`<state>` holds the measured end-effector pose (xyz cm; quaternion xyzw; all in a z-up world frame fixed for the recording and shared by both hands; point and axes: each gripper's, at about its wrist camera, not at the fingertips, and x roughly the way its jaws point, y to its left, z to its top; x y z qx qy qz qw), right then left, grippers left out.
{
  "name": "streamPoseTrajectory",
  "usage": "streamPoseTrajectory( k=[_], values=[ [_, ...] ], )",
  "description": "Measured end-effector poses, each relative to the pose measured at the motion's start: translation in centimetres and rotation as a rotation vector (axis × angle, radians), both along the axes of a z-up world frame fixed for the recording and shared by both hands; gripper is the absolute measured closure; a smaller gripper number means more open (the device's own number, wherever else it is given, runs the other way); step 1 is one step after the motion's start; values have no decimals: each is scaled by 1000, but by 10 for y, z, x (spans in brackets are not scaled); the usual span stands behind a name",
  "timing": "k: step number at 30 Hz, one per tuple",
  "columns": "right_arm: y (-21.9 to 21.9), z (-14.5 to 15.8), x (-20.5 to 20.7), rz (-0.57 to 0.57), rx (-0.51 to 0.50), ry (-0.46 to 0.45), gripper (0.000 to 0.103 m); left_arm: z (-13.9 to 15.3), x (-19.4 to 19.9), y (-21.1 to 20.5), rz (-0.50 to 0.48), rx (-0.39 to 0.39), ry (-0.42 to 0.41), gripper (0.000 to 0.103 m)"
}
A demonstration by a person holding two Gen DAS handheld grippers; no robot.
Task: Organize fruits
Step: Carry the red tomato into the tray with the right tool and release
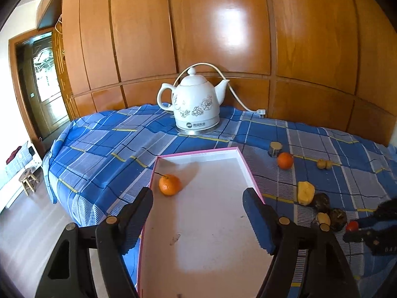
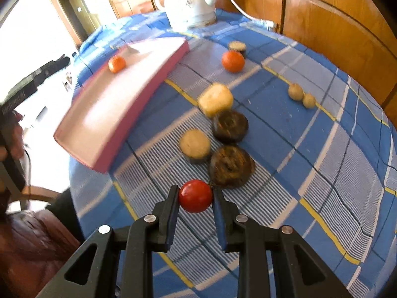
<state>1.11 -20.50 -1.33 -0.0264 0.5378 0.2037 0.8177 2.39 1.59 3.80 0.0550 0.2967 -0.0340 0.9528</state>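
A pink-edged white tray (image 1: 206, 253) lies on the blue plaid cloth with one orange (image 1: 169, 185) in its far left corner. My left gripper (image 1: 198, 219) is open and empty above the tray's near half. My right gripper (image 2: 196, 198) is shut on a small red tomato (image 2: 195, 195), just above the cloth; it shows in the left wrist view (image 1: 357, 227) with the tomato (image 1: 352, 226). A second orange (image 2: 232, 60) lies on the cloth right of the tray (image 2: 158, 67). Yellow chunks (image 2: 215, 98), dark round pieces (image 2: 230, 166) and two small pale fruits (image 2: 301, 95) lie nearby.
A white ceramic kettle (image 1: 194, 104) with its cord stands at the back of the table against the wooden panel wall. A small cut cylinder piece (image 1: 275, 148) lies beside the second orange (image 1: 284, 160). The table's left edge drops to the floor, with a stool (image 1: 28, 180) below.
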Motion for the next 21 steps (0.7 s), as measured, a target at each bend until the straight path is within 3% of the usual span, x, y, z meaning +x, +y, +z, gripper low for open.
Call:
streamPoseTrajectory(
  k=[8,21],
  values=[
    [54,28,27,-15,108,-86,77,10,-12,0,-21,-10,-40,23],
    [121,22,82,36,154,-77,77,16,-16,24,27,-33,-61,21]
  ],
)
